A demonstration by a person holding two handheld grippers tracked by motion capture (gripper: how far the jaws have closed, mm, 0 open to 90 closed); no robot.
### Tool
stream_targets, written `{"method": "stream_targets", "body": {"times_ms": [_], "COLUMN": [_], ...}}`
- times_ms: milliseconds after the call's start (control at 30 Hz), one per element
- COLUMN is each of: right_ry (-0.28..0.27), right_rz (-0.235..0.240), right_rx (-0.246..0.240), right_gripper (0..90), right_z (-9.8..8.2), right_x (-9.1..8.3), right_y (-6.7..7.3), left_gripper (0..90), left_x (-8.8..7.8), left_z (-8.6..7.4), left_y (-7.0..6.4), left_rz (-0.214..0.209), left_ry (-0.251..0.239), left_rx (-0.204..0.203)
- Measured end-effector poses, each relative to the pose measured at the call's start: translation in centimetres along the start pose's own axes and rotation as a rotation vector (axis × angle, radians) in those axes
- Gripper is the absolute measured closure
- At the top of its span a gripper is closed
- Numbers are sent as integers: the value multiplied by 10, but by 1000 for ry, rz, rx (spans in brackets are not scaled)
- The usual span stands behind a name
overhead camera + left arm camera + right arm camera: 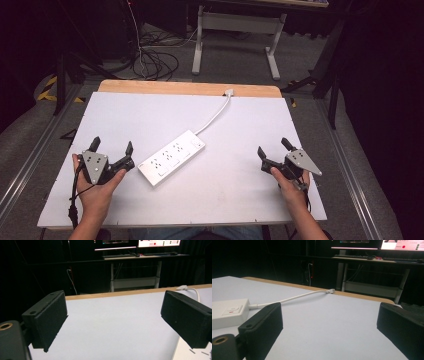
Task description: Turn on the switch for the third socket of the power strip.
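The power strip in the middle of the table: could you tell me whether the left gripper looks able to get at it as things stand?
Probably yes. The left gripper is open and holds nothing, and the power strip lies just beside it on the white table, with nothing between them. Its near end sits closest to the gripper's fingers.

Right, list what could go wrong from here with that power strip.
1. The power strip lies loose and diagonal on the white board; a push from the open left gripper might slide it.
2. Its cord runs to the far edge; lifting the strip could pull it taut.
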State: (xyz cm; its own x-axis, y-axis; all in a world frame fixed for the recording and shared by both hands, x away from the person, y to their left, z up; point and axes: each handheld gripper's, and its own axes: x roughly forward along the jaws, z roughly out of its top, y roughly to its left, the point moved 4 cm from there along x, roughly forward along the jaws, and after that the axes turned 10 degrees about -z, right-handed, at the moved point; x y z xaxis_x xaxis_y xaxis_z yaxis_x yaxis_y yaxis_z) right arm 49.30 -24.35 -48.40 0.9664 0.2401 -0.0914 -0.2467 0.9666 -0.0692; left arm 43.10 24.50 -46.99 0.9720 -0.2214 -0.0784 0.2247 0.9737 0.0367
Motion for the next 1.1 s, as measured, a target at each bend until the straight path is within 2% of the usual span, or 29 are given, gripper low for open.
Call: {"method": "stream_targets", "body": {"times_ms": [933,1000,1033,1067,1100], "right_ry": [-5,-2,2,2,4], "right_rz": [-4,-2,0,0,0], "right_rx": [-34,-36,-34,-34,-35], "right_gripper": [77,78,82,82,83], "right_z": [0,-1,-1,-1,-1], "right_x": [1,1,1,1,1], "right_y": [3,3,4,4,3], "left_gripper": [85,106,198,198,275], "left_x": [1,0,0,-1,-2], "left_z": [0,1,1,2,2], "left_y": [-1,0,-1,-2,-1], "left_rz": [-2,6,1,-1,8], "left_ry": [-4,-9,-13,-14,-16], "left_rx": [-2,7,3,2,10]}}
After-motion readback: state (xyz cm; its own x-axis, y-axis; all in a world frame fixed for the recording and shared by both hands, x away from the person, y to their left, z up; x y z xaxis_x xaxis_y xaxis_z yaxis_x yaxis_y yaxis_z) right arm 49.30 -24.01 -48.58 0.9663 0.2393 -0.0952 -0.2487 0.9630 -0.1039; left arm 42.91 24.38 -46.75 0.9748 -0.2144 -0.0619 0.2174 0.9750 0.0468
